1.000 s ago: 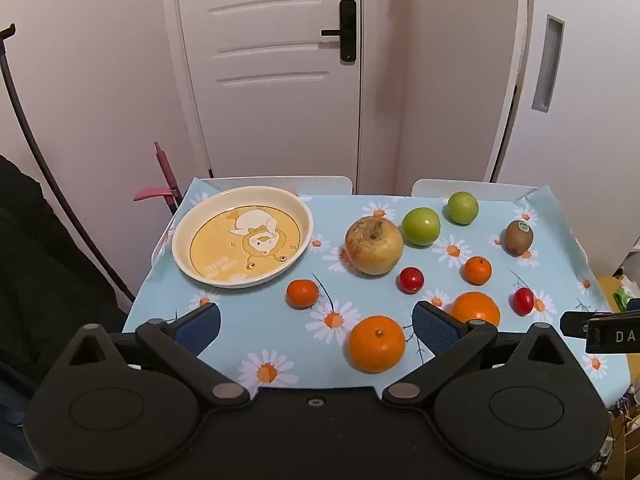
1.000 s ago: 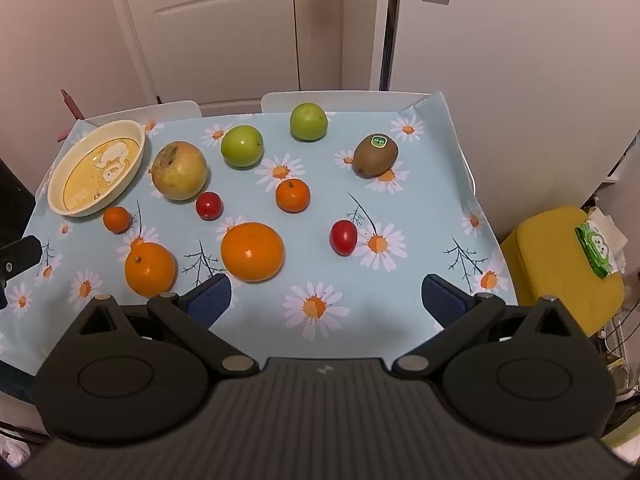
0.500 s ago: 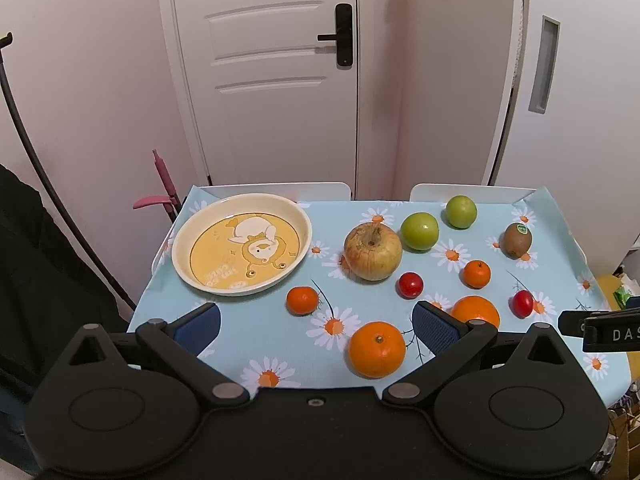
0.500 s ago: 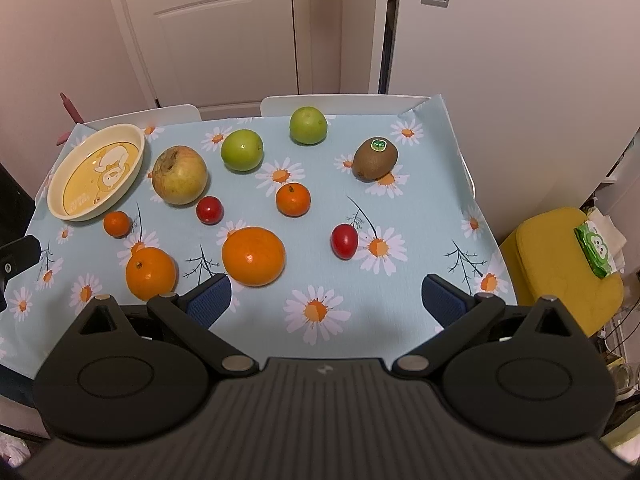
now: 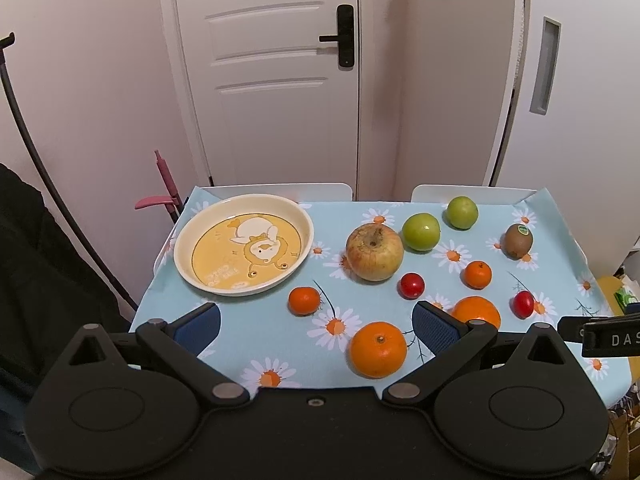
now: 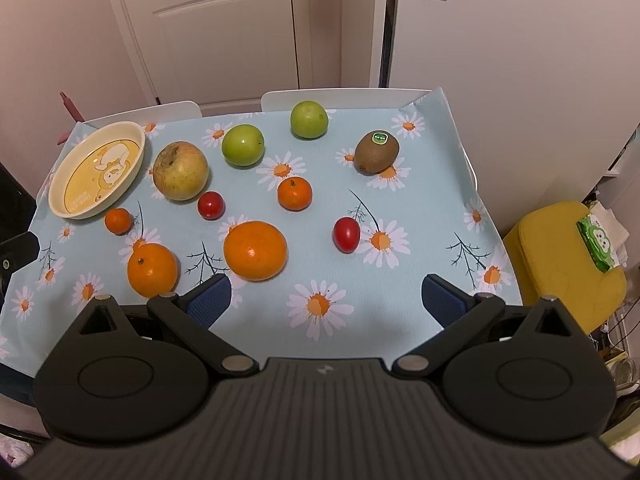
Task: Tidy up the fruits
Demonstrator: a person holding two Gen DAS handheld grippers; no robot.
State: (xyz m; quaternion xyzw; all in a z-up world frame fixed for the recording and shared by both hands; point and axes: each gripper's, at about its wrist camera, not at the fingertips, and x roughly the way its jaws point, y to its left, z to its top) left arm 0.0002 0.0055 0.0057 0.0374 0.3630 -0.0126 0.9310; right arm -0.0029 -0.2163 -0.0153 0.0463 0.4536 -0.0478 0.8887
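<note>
Here, both grippers hover over a counter of loose fruit, the plate empty.

The left gripper and the right gripper each have jaws wide apart, holding nothing. In the left view the plate sits at centre left; the fruit spreads right of it: a big apple, two green apples, a kiwi, two oranges, two mandarins and two tomatoes. All are round and likely to roll, so grip each across its widest middle. The oranges and apples look firm and fairly heavy; the tomatoes and kiwi are probably soft, needing a light squeeze. The near orange and left mandarin lie between the left gripper and the fruit behind; the way to the plate looks open.
</note>
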